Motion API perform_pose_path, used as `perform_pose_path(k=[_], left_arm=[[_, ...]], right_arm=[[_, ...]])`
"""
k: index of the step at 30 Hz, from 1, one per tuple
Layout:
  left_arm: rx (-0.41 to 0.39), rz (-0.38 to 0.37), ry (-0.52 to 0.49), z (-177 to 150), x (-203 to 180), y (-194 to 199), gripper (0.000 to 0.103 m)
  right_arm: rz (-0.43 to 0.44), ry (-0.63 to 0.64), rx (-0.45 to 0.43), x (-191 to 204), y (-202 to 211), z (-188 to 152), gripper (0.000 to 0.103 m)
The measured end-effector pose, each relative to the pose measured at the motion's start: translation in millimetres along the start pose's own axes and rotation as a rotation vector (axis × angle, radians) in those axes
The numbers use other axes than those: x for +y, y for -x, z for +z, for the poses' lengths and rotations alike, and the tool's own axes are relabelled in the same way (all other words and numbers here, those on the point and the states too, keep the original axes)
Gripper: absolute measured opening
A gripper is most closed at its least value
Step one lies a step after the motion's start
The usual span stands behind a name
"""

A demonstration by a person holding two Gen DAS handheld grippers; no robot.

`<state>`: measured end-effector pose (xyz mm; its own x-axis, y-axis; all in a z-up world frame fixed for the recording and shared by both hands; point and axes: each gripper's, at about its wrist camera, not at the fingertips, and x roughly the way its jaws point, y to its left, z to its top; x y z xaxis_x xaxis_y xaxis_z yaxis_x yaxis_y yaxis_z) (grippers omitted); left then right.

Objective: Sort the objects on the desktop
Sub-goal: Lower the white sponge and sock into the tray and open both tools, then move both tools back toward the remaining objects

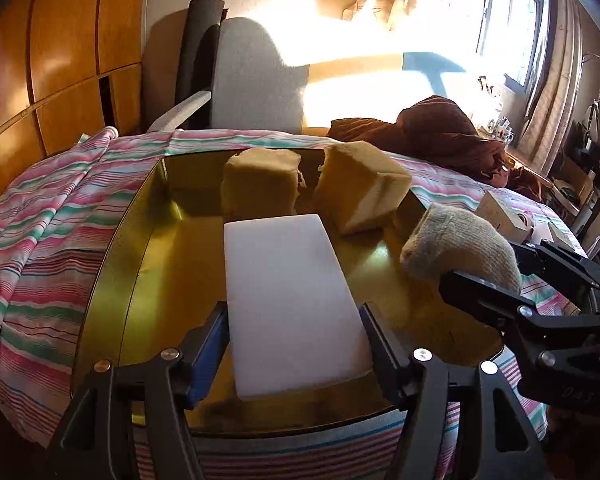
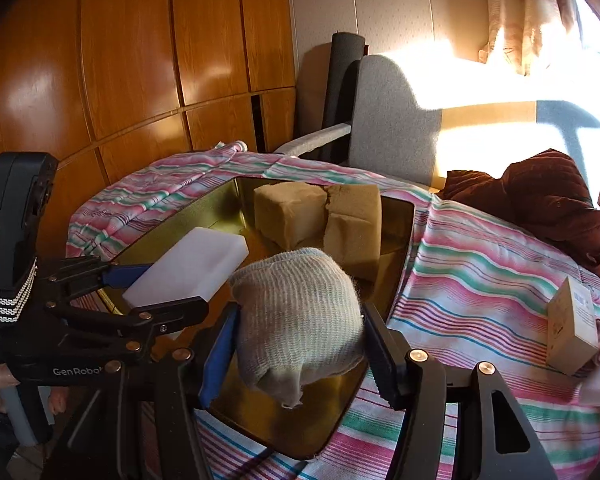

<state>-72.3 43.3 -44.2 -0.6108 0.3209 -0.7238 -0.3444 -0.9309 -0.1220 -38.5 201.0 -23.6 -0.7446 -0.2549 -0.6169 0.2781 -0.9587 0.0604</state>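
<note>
A gold metal tray (image 1: 148, 240) (image 2: 396, 248) lies on a striped cloth. At its far end stand two tan blocks (image 1: 260, 180) (image 1: 360, 188) (image 2: 288, 212) (image 2: 356, 224). My left gripper (image 1: 296, 320) (image 2: 156, 284) is shut on a white rectangular block (image 1: 288, 300) (image 2: 192, 268), held over the tray's near part. My right gripper (image 2: 300, 332) (image 1: 496, 276) is shut on a rolled grey sock (image 2: 296, 316) (image 1: 456, 244), held above the tray's right side, close beside the left gripper.
The striped cloth (image 1: 40, 248) (image 2: 480, 280) covers the surface all round the tray. A small cardboard box (image 2: 572, 328) (image 1: 504, 216) stands on it at the right. A brown garment (image 1: 440, 128) (image 2: 548, 196) lies behind. A grey chair (image 1: 252, 80) and wooden cabinets (image 2: 120, 60) stand beyond.
</note>
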Motion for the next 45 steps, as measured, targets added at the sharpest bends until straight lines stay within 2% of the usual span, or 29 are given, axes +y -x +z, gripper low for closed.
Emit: perform_pose_path(k=[4,11,15,28,32,38,45], left_arm=[[0.020,-0.026,0.016,-4,5,-3,0.067],[0.043,-0.074,-0.001,-9,4,-1,0.068],[0.055,-0.043,-0.010,-6,6,-3,0.069],[-0.021,0.013,0.000,-8,-10,16,0.070],[-0.074,0.072,-0.036,-6,-31,28,0.070],[-0.115,0.064,-0.090,-4,-71,40,0.070],[-0.078,-0.075,-0.190,-7,-132,32,0.070]], right_arm=[[0.013,-0.018,0.026,-1,-6,-5,0.062],[0.006,-0.061,-0.005,-7,7,-9,0.062],[0.000,-0.076,-0.032,-9,18,-10,0.062],[-0.024,-0.118,-0.067,-14,39,-23,0.067],[-0.053,-0.137,-0.082,-21,50,-30,0.068],[-0.129,-0.176,-0.109,-43,79,-49,0.073],[-0.289,-0.279,-0.137,-96,129,-88,0.076]])
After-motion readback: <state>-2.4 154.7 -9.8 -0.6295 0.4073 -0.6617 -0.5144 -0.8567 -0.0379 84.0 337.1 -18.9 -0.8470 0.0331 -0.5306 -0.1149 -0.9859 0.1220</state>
